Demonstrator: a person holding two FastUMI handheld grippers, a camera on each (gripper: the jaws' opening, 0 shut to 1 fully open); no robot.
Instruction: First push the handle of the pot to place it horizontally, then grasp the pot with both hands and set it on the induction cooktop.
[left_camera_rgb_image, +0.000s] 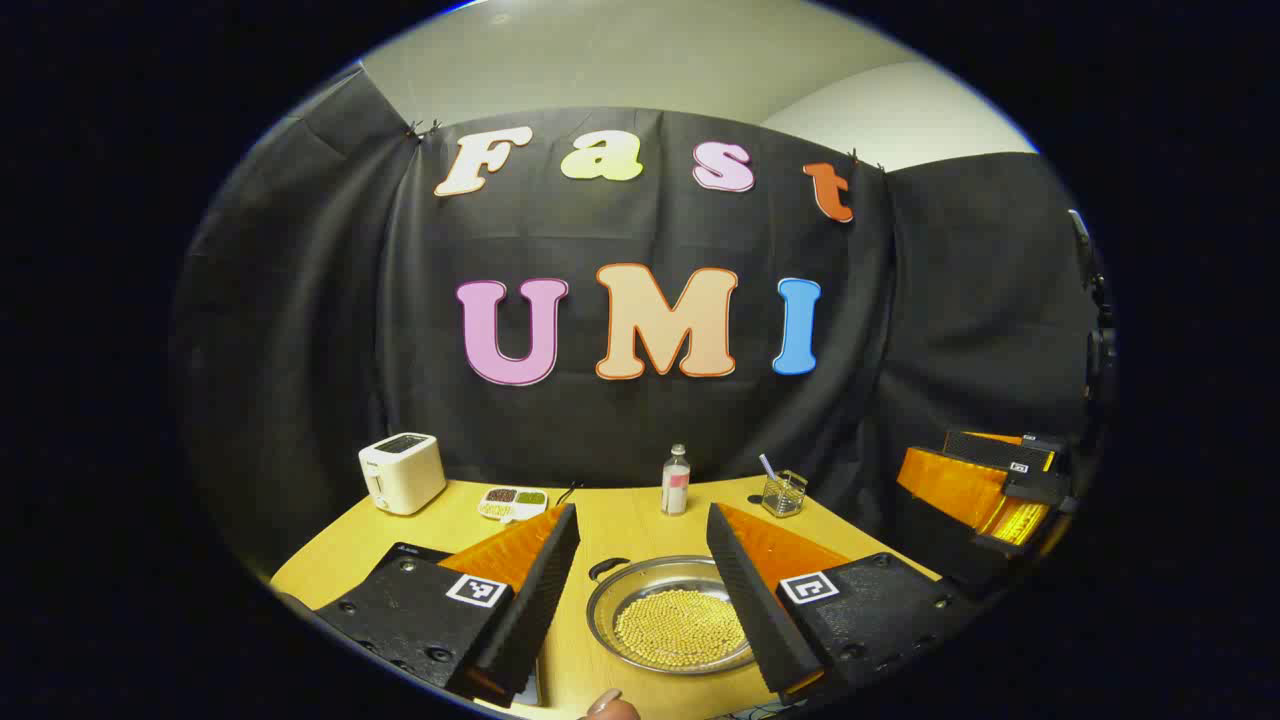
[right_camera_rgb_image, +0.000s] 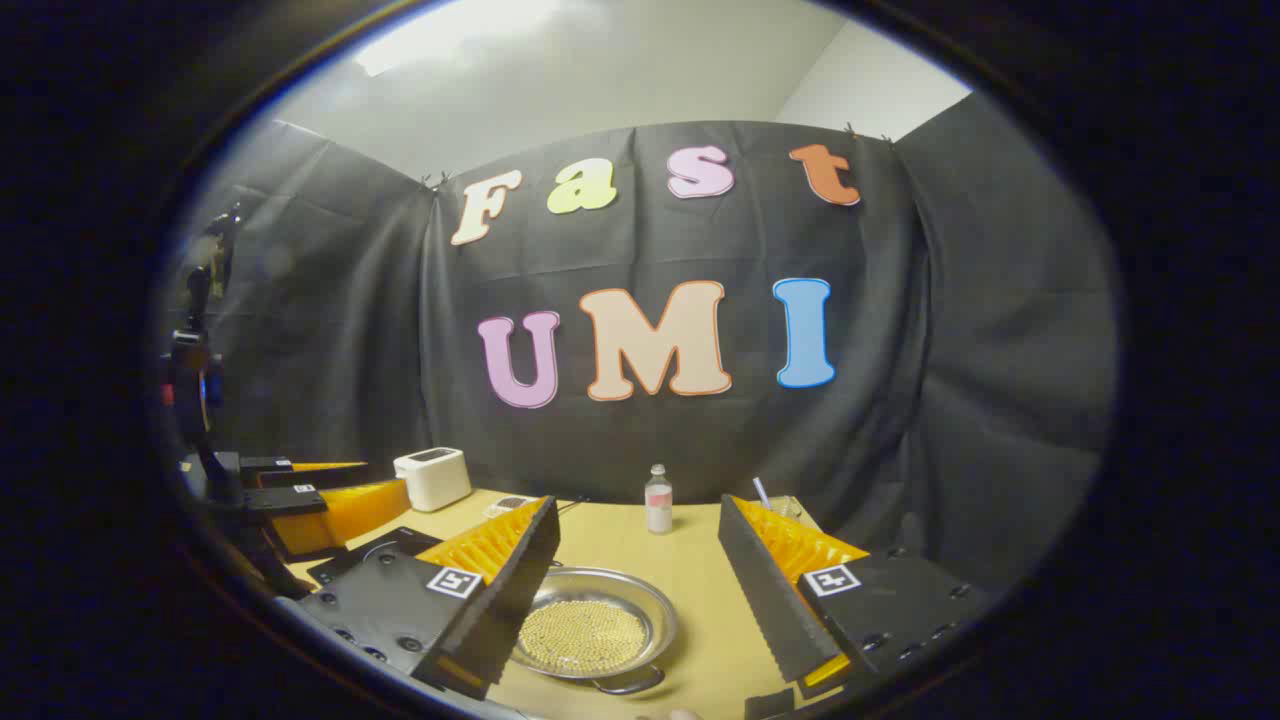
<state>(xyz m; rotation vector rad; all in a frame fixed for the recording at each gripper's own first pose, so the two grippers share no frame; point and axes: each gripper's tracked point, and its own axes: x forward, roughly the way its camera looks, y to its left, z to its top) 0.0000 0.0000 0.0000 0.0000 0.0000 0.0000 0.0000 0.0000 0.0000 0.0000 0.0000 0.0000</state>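
Note:
The pot (left_camera_rgb_image: 680, 625) is a shallow steel pan holding yellow beads, on the wooden table. One black loop handle (left_camera_rgb_image: 607, 567) points to the far left; in the right gripper view a handle (right_camera_rgb_image: 625, 684) shows at the near rim of the pot (right_camera_rgb_image: 590, 630). My left gripper (left_camera_rgb_image: 642, 512) is open above the table, its fingers standing either side of the pot. My right gripper (right_camera_rgb_image: 637, 502) is open too, with the pot low between its fingers, nearer the left one. The black induction cooktop (right_camera_rgb_image: 350, 560) lies left of the pot.
At the back of the table (left_camera_rgb_image: 620, 520) stand a white toaster (left_camera_rgb_image: 402, 472), a small divided dish (left_camera_rgb_image: 513, 503), a bottle (left_camera_rgb_image: 676, 480) and a glass with a straw (left_camera_rgb_image: 783, 492). A person's fingertip (left_camera_rgb_image: 608, 704) shows at the near edge.

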